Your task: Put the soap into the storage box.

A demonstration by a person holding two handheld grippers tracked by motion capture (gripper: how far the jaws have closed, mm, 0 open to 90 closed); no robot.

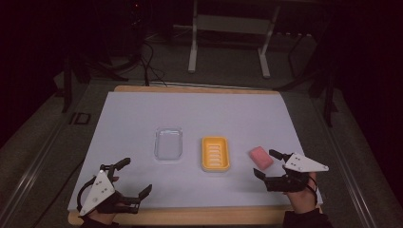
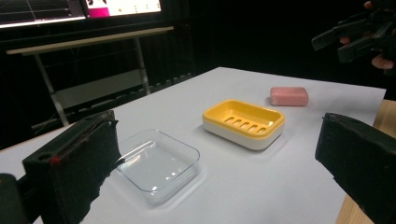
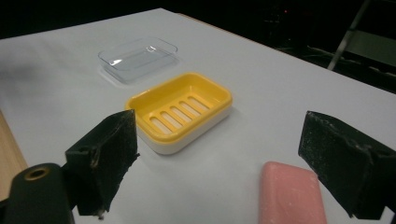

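A pink soap bar point(image 1: 261, 157) point(image 2: 289, 96) point(image 3: 291, 194) lies on the white table cover point(image 1: 199, 114), right of a yellow slotted soap dish point(image 1: 215, 153) point(image 2: 243, 122) point(image 3: 180, 109). A clear plastic lid or tray point(image 1: 168, 143) point(image 2: 156, 163) point(image 3: 138, 57) sits left of the dish. My right gripper point(image 1: 264, 163) point(image 3: 224, 158) is open, its jaws on either side of the soap bar's near end without touching it. My left gripper point(image 1: 137, 175) point(image 2: 215, 154) is open at the front left corner, holding nothing.
The wooden table edge point(image 1: 190, 216) shows along the front. A white metal table frame point(image 1: 228, 28) and cables point(image 1: 149, 61) stand on the dark floor behind. A lit screen point(image 2: 79, 7) glows in the left gripper view.
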